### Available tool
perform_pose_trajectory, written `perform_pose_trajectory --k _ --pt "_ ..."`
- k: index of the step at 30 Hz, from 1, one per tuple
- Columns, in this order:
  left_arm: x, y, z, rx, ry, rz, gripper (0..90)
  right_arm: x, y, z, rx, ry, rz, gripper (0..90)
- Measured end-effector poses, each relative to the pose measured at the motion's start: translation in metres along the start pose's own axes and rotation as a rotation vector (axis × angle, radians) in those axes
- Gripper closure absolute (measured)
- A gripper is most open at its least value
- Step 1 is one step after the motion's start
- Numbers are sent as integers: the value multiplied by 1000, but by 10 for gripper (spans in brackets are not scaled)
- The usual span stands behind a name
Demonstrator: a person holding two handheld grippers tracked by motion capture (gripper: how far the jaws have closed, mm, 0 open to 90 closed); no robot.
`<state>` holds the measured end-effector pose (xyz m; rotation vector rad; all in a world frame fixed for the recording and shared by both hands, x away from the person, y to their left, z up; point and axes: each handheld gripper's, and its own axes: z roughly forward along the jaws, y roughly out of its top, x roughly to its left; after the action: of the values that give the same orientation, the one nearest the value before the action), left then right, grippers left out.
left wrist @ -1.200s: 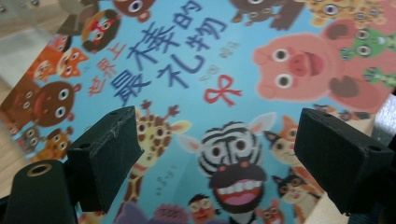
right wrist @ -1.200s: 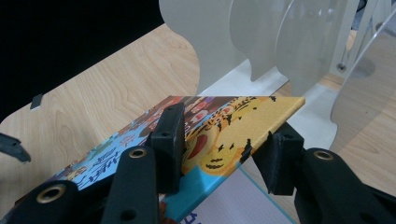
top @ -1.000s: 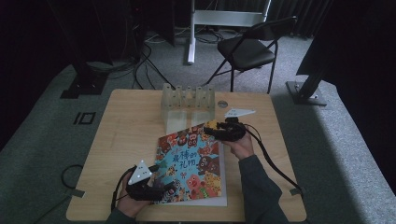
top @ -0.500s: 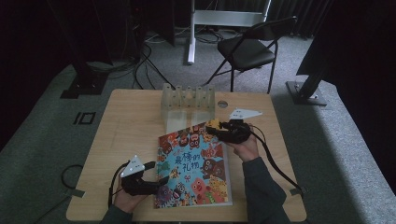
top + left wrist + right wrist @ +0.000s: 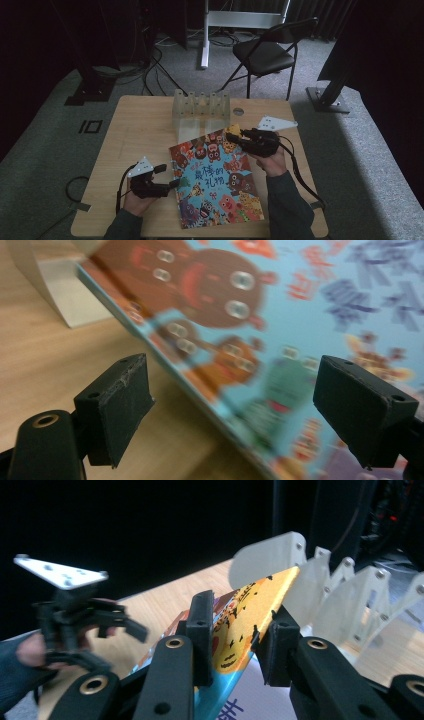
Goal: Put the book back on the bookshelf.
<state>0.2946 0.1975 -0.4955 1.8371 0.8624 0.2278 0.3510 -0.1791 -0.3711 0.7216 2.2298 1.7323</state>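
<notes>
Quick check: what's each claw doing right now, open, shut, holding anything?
Left claw: open, jaws wide either side of the picture book's edge, not gripping.
Right claw: has just closed on the book's far corner, lifting it.

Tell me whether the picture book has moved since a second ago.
Yes. The picture book has turned: its far corner, clamped in the right gripper, now lifts beside the rack.

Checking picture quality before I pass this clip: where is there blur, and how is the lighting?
Left gripper view: the picture book is smeared and soft, while the fingers are sharp. Right gripper view: sharp, black backdrop. High view: dim, floor edges in shadow, table readable.
</notes>
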Motion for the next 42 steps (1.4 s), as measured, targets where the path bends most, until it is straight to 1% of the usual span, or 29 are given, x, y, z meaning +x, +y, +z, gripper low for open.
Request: perform_pose_trajectory --k 1,4,6,7,8,9,12,13,16,18,19,20,23,26,28,32,34,36,39,42 --pt "2 2 1 -4 -8 2 152 1 1 -1 -10 11 3 730" --pt "8 9 5 -28 -23 -11 152 1 3 -5 -32 40 7 747" --pt "15 11 8 -45 -37 -40 152 2 5 -7 -41 51 0 751" --pt "19 12 9 -47 -51 -58 152 2 5 -9 -45 55 -2 753" --pt "22 13 12 -41 -52 -70 151 3 5 -10 -49 60 -4 753" --pt "24 14 14 -43 -64 -74 152 3 6 -11 -53 64 -6 753" --pt "27 18 17 -67 -113 -71 145 4 6 -13 -59 70 -12 755" --pt "27 19 18 -78 -123 -71 145 5 6 -13 -62 74 -17 757" --pt "30 23 21 -98 -179 -66 138 4 6 -15 -72 95 -15 760" --pt "31 26 25 -90 -219 -81 100 4 7 -17 -79 110 -16 761" --pt "31 27 27 -91 -235 -75 84 5 7 -17 -83 115 -20 762" --pt "30 27 28 -97 -243 -67 79 5 7 -18 -85 120 -20 762" --pt "30 30 31 -98 -272 -71 80 5 7 -17 -89 125 -21 762" --pt "31 34 35 -87 -325 -86 84 5 7 -17 -95 138 -22 762" --pt "30 38 36 -74 -327 -88 85 5 7 -17 -94 142 -23 761" --pt "31 40 35 -57 -315 -84 93 1 7 -15 -85 140 -15 759" --pt "31 40 33 -63 -312 -88 116 0 7 -14 -81 138 -14 756" --pt "31 41 30 -75 -303 -81 155 -2 6 -15 -76 134 -19 752" --pt "29 44 27 -65 -287 -66 187 -8 4 -16 -67 135 -14 748" --pt "31 47 24 -71 -289 -75 242 -13 3 -17 -57 133 -14 742"
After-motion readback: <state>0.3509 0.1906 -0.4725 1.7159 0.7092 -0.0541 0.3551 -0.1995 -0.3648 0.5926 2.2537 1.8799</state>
